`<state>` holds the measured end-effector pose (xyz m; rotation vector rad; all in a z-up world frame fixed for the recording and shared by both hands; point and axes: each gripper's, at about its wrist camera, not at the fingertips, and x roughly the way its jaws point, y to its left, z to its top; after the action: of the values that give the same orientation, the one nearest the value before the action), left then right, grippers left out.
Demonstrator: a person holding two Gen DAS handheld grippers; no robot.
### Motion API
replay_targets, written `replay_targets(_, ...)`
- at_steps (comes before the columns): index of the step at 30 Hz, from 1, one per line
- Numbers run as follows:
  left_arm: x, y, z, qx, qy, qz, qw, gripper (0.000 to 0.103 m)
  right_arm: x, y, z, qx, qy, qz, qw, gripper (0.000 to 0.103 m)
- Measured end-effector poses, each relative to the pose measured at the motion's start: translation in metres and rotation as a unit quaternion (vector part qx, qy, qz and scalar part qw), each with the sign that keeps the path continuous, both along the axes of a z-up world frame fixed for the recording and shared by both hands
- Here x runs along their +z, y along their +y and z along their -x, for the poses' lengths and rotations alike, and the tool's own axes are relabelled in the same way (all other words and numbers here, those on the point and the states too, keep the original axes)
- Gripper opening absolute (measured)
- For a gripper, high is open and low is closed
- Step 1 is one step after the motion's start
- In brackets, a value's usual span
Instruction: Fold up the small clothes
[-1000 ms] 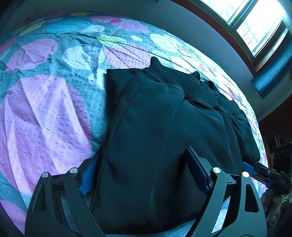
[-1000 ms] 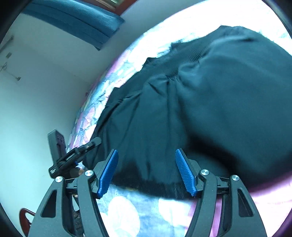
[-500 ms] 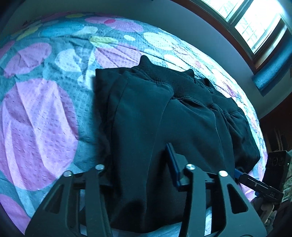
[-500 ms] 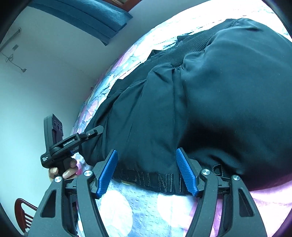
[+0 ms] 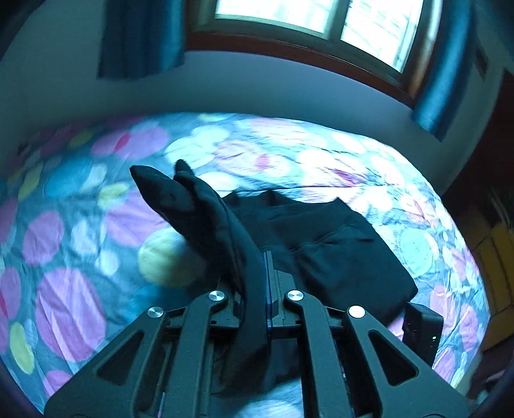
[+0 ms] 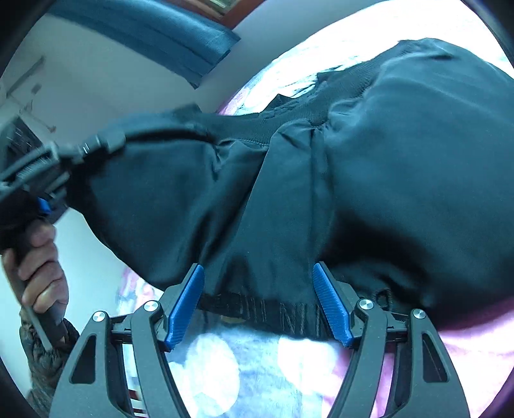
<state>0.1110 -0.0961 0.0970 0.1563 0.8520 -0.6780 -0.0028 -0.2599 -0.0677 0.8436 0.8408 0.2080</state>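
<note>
Since 0.5 s ago the left hand-held gripper [image 5: 257, 283] has clenched on one side of the black garment [image 5: 321, 238] and lifted it; before, its fingers were apart and the cloth lay flat on the bed. Left wrist view now tilts up enough to show the window [image 5: 321, 22].

Black garment: most of it lies on the bed [image 5: 80, 244], on a bedspread of pink, white and yellow spots. The grasped side rises from the closed jaws as a folded flap, its end pointing up and away over the bedspread. In the right wrist view the lifted part [image 6: 160, 193] stretches left toward the other tool, and the ribbed waistband [image 6: 289, 109] is at the far edge. A lettered band [image 6: 273, 315] runs along the near hem.

Right hand-held gripper [image 6: 258, 302]: released, blue pads [image 6: 186, 302] wide apart, straddling the near hem just above the lettered band; contact with cloth cannot be told.

Person's left hand [image 6: 41, 267] grips the left tool's handle, seen at left in the right wrist view.

Surroundings: blue curtains [image 5: 141, 35] either side of the window, pale wall [image 5: 257, 86] below it.
</note>
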Motion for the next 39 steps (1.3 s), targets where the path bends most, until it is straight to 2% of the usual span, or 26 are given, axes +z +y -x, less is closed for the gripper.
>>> replay_targets(4,-0.008,-0.07,0.03,-0.036,-0.007,-0.025,0.999,0.007,0.011,-0.024,0.025,-0.006,-0.003,0.011,1.0,0.069)
replay_targets(9,-0.061,-0.142,0.06,-0.063,-0.012,-0.081,0.9947,0.007,0.015,-0.065,0.075,-0.031,0.001,0.011,0.999,0.069)
replay_targets(12,-0.094,-0.166,0.075,-0.074,-0.013,-0.115,0.9906,0.007,0.011,-0.091,0.105,-0.058,0.004,0.003,0.998,0.069)
replay_targets(15,-0.126,-0.177,0.082,-0.066,-0.012,-0.138,0.9882,0.007,0.002,-0.111,0.128,-0.082,0.006,-0.028,0.996,0.069)
replay_targets(19,-0.131,-0.179,0.088,-0.059,-0.04,-0.142,0.9873,0.01,-0.001,-0.12,0.142,-0.09,-0.001,-0.043,0.995,0.069)
replay_targets(20,-0.128,-0.179,0.088,-0.059,-0.042,-0.135,0.9882,0.014,0.001,-0.12,0.142,-0.09,-0.002,-0.043,0.995,0.069)
replay_targets(21,-0.125,-0.178,0.089,-0.061,-0.039,-0.126,0.9894,0.025,0.003,-0.12,0.143,-0.09,-0.005,-0.043,0.995,0.069)
replay_targets(24,-0.117,-0.176,0.097,-0.067,-0.044,-0.107,0.991,0.045,0.003,-0.121,0.141,-0.096,-0.007,-0.044,0.994,0.069)
replay_targets(28,-0.102,-0.163,0.122,-0.071,-0.078,-0.079,0.9913,0.056,-0.001,-0.134,0.146,-0.104,-0.006,-0.059,0.993,0.069)
replay_targets(34,-0.071,-0.099,0.169,-0.039,-0.196,-0.032,0.9792,0.086,0.018,-0.143,0.153,-0.111,-0.025,-0.054,0.992,0.07)
replay_targets(35,-0.07,-0.087,0.171,-0.031,-0.204,-0.025,0.9781,0.092,0.023,-0.143,0.153,-0.109,-0.028,-0.053,0.992,0.07)
replay_targets(39,-0.078,-0.044,0.165,-0.009,-0.193,-0.022,0.9809,0.094,0.038,-0.139,0.14,-0.097,-0.04,-0.054,0.993,0.07)
